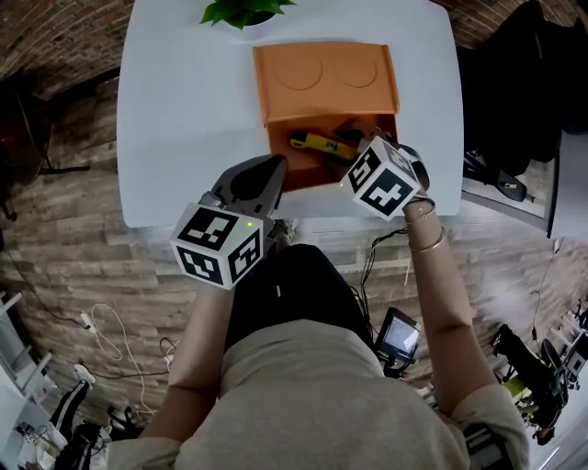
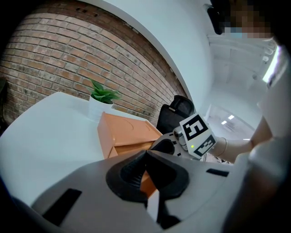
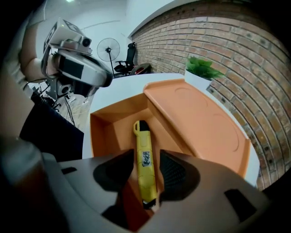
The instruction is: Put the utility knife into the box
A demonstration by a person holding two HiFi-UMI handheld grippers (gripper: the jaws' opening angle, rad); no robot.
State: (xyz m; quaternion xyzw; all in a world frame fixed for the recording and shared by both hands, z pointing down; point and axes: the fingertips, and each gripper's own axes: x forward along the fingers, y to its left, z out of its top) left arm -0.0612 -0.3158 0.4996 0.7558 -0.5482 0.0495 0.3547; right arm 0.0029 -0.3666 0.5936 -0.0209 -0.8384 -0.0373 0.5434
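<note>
Utility knife [image 1: 317,142] crosswise in box [image 1: 326,78]

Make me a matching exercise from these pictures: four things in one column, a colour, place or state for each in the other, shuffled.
1. utility knife
2. potted plant
3. left gripper
4. box

A. orange, lid open
B. yellow, lying inside the box
C. jaws together, nothing between them
D. at the far edge of the table

Pairs: 1-B, 2-D, 3-C, 4-A.
</note>
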